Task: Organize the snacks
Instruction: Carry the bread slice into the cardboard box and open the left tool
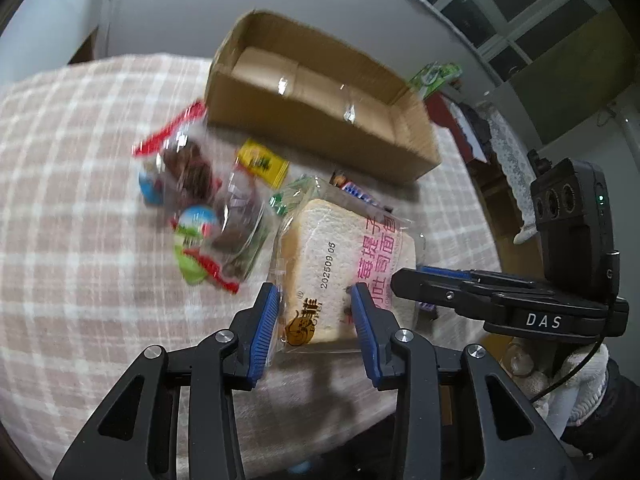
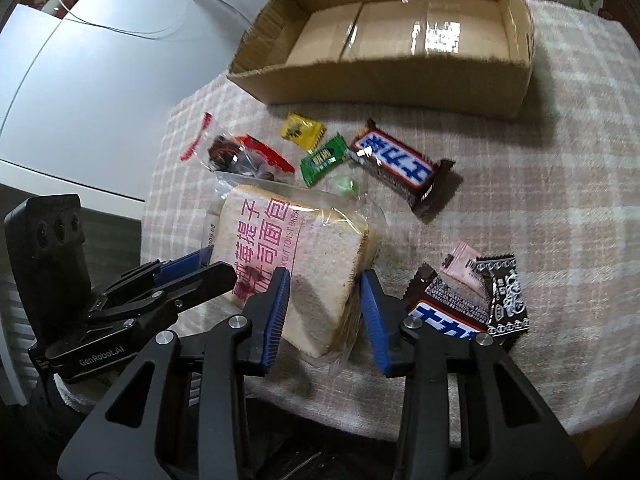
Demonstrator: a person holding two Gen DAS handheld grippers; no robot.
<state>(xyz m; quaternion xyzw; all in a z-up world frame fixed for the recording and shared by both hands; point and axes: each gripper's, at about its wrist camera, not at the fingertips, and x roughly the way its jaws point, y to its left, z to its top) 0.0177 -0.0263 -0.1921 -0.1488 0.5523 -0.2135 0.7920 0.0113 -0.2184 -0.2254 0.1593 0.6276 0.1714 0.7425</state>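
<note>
A table covered with a pink-and-white checked cloth (image 2: 540,168) carries everything, and at its far side stands an open cardboard box (image 2: 400,80), its taped floor bare. Nearer the camera, in the middle of the cloth, is the wrapped slice of toast bread (image 2: 320,280) in clear plastic printed with pink characters, and both tools meet on it. The left gripper (image 1: 314,308) has its blue pads pressed against the sides of the bread's near corner, pinching it; the right gripper (image 2: 324,304) straddles the opposite corner, its left pad against the top face and its right pad at the crust edge, pinching it as well. A white-gloved hand (image 1: 576,384) holds the right tool. To the left of the bread lie clear bags with red trim holding dark brown pieces (image 1: 192,172), blurred in the left wrist view. Between bread and box rest a brown chocolate bar with a blue-and-white label (image 2: 396,164), a green sachet (image 2: 324,158) and a yellow sachet (image 2: 300,130). To the right of the bread sit a second chocolate bar (image 2: 444,312), a black patterned packet (image 2: 504,296) and a small pink packet (image 2: 464,264).
</note>
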